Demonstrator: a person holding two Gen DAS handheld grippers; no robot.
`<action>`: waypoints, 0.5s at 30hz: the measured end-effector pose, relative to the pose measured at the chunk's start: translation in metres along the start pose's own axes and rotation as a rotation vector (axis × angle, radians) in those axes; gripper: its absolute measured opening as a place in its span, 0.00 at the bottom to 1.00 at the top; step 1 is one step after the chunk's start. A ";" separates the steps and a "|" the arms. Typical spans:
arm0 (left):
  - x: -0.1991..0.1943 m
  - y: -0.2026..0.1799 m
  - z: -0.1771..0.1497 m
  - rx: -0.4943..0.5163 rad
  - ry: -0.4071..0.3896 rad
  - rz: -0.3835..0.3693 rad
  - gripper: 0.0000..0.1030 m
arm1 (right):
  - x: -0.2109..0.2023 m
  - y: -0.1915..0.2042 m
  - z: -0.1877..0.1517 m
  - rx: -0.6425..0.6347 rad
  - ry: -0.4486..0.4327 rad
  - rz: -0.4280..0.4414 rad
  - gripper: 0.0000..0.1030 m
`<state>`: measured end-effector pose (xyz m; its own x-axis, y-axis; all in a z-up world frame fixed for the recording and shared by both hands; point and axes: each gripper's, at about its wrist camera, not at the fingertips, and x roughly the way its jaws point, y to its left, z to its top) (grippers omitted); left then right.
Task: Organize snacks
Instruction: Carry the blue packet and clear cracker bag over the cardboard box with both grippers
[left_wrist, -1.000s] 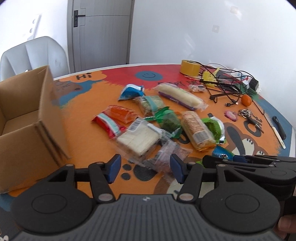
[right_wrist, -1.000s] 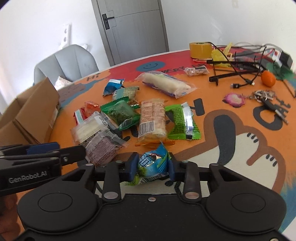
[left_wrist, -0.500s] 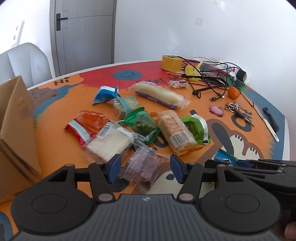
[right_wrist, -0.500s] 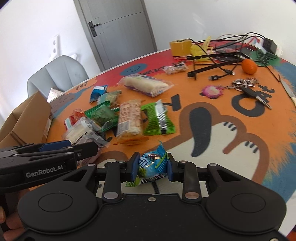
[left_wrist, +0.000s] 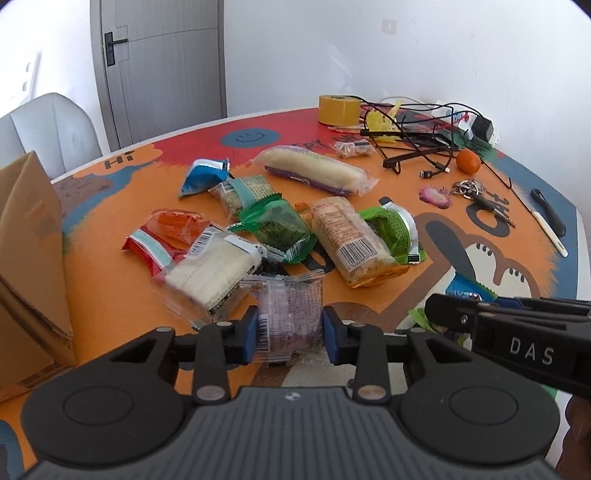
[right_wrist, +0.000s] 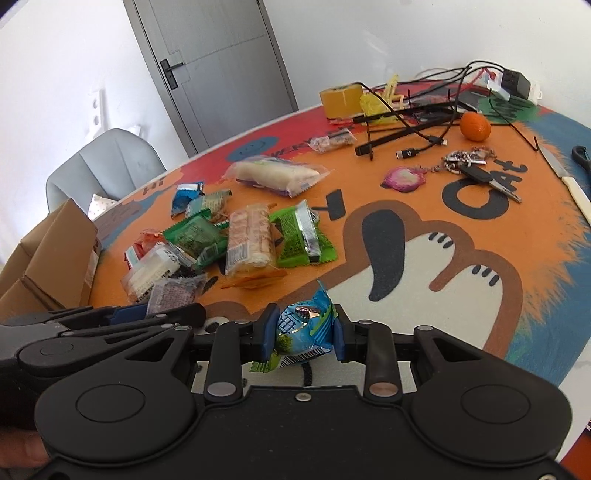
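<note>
So the left gripper (left_wrist: 289, 334) has its blue pads pressed against both sides of a clear packet with a purple snack (left_wrist: 290, 317), clenched on it right at the near edge of the snack pile. The right gripper (right_wrist: 303, 338) is clamped on a small blue-and-green candy packet (right_wrist: 301, 332), held up off the table (right_wrist: 480, 295) with its crimped ends sticking out above and below the pads.

The rest of the snacks sit in a loose heap on the orange cartoon-cat tabletop. Just beyond the purple one there's a white wafer pack (left_wrist: 212, 271) touching it, then a red packet (left_wrist: 147, 249) and an orange packet (left_wrist: 177, 223) to the left. In the middle are a dark green packet (left_wrist: 275, 229), a long biscuit pack with a barcode (left_wrist: 349, 240) and a bright green packet (left_wrist: 395, 230) side by side, overlapping at the edges. Farther back lie a blue packet (left_wrist: 203, 175), a pale teal-labelled one (left_wrist: 245, 192) and a long cream-coloured bread roll in clear wrap (left_wrist: 314, 171).

An open cardboard box (left_wrist: 27, 266) stands at the left edge of the table, well apart from both held packets. Off at the far right there's a yellow tape roll (left_wrist: 338, 110), tangled black cables (left_wrist: 417, 133), an orange fruit (right_wrist: 475, 126) and a bunch of keys (right_wrist: 476, 166).
</note>
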<state>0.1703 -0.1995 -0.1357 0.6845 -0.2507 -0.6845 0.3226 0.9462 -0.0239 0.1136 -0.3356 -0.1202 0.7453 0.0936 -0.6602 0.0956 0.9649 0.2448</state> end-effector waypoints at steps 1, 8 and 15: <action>-0.003 0.001 0.000 -0.005 -0.005 -0.001 0.33 | -0.001 0.001 0.001 -0.004 -0.006 0.002 0.30; -0.025 0.009 0.005 -0.034 -0.052 0.008 0.33 | -0.010 0.014 0.005 -0.024 -0.044 0.029 0.30; -0.046 0.026 0.014 -0.066 -0.099 0.033 0.33 | -0.013 0.029 0.014 -0.043 -0.059 0.051 0.30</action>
<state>0.1569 -0.1661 -0.0948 0.7560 -0.2355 -0.6107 0.2575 0.9648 -0.0532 0.1154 -0.3122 -0.0947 0.7860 0.1294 -0.6046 0.0294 0.9689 0.2455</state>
